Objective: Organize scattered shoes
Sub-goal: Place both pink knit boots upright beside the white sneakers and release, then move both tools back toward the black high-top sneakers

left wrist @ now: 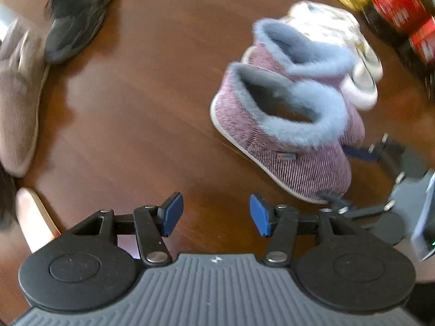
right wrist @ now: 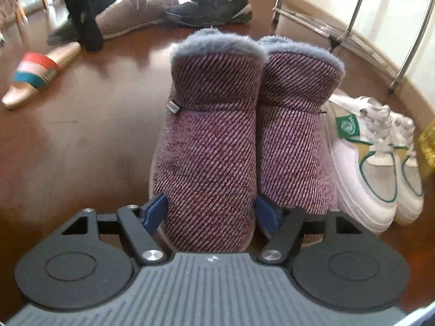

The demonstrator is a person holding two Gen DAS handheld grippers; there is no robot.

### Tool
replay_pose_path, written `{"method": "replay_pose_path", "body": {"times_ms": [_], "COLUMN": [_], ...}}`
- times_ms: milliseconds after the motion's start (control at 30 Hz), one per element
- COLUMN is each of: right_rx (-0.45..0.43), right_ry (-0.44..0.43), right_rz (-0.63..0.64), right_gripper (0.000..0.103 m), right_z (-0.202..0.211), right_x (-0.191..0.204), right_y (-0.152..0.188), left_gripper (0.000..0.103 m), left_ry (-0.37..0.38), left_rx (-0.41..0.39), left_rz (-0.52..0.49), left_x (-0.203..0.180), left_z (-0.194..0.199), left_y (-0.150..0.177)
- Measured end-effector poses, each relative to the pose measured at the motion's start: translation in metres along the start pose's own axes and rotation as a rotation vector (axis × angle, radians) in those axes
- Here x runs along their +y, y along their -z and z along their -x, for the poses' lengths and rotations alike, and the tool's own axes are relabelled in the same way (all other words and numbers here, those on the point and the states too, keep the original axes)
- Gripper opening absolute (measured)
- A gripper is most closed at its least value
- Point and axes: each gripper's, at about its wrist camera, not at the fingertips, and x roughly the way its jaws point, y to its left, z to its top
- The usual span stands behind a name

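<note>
My two purple striped slippers (right wrist: 206, 163) with grey fur cuffs stand upright side by side, touching, beside my white-green sneakers (right wrist: 375, 163), on the floor.

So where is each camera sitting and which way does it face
Left wrist: behind the left gripper, angled down at the wood floor, empty and open, right gripper showing.
Right wrist: behind the right gripper, low, its fingers either side of the near slipper's toe.
Shared: slipper pair, white sneakers, black sneaker.

black claw (left wrist: 216, 214), blue pads (left wrist: 172, 212), grey ribbed body
</note>
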Motion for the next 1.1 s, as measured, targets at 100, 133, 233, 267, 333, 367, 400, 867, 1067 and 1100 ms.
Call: {"method": "replay_pose_path", "body": {"times_ms": [100,133,233,267,333,367,400,867,1067,1100], "right_rx": [0.007,0.009,0.018,0.020,0.016,0.011,0.003,-0.068,-0.069,-0.069], "right_ry": [-0.001,-0.002,0.028,0.040,0.056,0.072,0.088,0.175,0.174,0.174], "right_rz": [-0.135,-0.206,-0.329,-0.358,-0.382,-0.398,-0.414,-0.382,-0.362,-0.355], "right_gripper": [0.076,0.078,0.082,0.082,0.082,0.082,0.083,0.088,0.091,0.092], "right_z": [0.029,0.040,0.059,0.064,0.068,0.075,0.084,0.123,0.119,0.118], "right_x": [-0.029,-0.045,-0.080,-0.089,-0.099,-0.107,-0.116,-0.143,-0.141,-0.140], "right_y": [-0.006,-0.006,-0.005,-0.005,-0.006,-0.007,-0.008,-0.044,-0.057,-0.060], "left_gripper": [0.059,0.059,0.059,0.059,0.060,0.060,0.060,0.061,0.061,0.061], "left_ry": [-0.027,-0.036,-0.064,-0.073,-0.091,-0.100,-0.109,-0.018,-0.009,-0.002], "left_rx": [-0.009,-0.011,-0.020,-0.023,-0.029,-0.032,-0.034,-0.054,-0.035,-0.031], "left_rz": [-0.007,-0.010,-0.017,-0.020,-0.025,-0.027,-0.030,-0.011,0.011,0.013], "left_x": [-0.020,-0.026,-0.046,-0.052,-0.065,-0.072,-0.078,-0.115,-0.108,-0.104], "left_z": [0.001,0.001,0.002,0.002,0.002,0.003,0.003,0.017,0.015,0.015], "left_y": [-0.001,-0.002,-0.003,-0.004,-0.005,-0.005,-0.006,-0.016,-0.014,-0.013]}}
